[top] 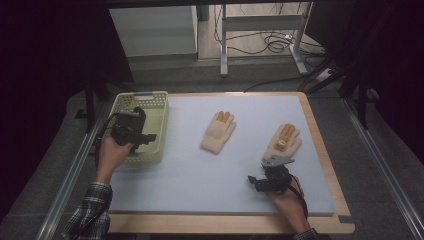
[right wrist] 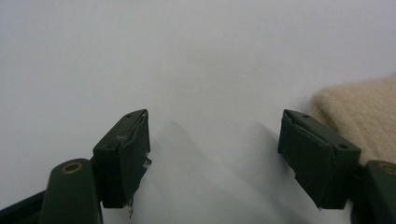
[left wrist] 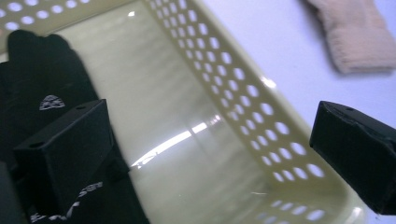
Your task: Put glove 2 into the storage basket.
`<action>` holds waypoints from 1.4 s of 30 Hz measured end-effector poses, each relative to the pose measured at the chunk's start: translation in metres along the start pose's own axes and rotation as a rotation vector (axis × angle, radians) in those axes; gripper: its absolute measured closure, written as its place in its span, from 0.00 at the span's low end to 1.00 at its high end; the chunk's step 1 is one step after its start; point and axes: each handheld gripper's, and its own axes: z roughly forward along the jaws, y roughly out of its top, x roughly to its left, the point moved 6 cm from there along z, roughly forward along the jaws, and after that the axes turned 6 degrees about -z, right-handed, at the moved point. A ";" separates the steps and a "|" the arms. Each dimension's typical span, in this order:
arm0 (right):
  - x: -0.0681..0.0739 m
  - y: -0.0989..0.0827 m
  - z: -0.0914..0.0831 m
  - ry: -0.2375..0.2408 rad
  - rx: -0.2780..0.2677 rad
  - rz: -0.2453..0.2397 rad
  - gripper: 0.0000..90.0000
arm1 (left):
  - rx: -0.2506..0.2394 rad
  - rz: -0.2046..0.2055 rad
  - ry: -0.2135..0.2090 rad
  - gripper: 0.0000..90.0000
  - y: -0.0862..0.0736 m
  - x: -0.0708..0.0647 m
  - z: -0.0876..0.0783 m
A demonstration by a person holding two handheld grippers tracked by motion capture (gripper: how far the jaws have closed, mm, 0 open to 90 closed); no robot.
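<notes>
Over at the left side of the pale blue mat, the left gripper hangs above the pale green basket, held in the person's left hand, jaws spread wide apart with nothing between them. From the left gripper view the two black jaws frame the shiny basket floor, and a black glove lies inside the basket, partly under the nearer jaw, up against the perforated wall. That glove carries a small white logo, and the pads are clear of it. Out on the mat, a cream glove with orange fingertips lies flat near the middle, well apart from the basket. A second cream glove lies farther right, close to the wooden table edge. The right gripper rests low on the mat just below that second glove, held in the right hand. In the right gripper view its jaws stand apart over bare mat, nothing between them, with the cream knit just beyond the jaw on that side.
</notes>
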 end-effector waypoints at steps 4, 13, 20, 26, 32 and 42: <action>0.000 0.000 0.000 0.000 0.000 0.000 0.27 | -0.008 0.054 0.001 0.00 -0.001 -0.013 -0.003; 0.000 0.000 0.000 -0.001 0.000 0.001 0.27 | -0.055 0.153 -0.058 0.00 -0.002 -0.056 -0.011; 0.000 0.000 0.000 -0.002 0.001 0.002 0.27 | -0.079 0.200 -0.116 0.00 -0.006 -0.084 -0.014; 0.000 0.000 0.000 -0.003 0.001 0.001 0.27 | -0.098 0.226 -0.174 0.00 -0.015 -0.107 -0.011; 0.000 0.000 0.000 -0.004 0.001 0.002 0.27 | -0.078 0.255 -0.236 0.00 -0.030 -0.133 -0.002; 0.000 0.000 0.000 -0.004 0.001 0.002 0.27 | -0.054 0.281 -0.262 0.00 -0.063 -0.156 0.029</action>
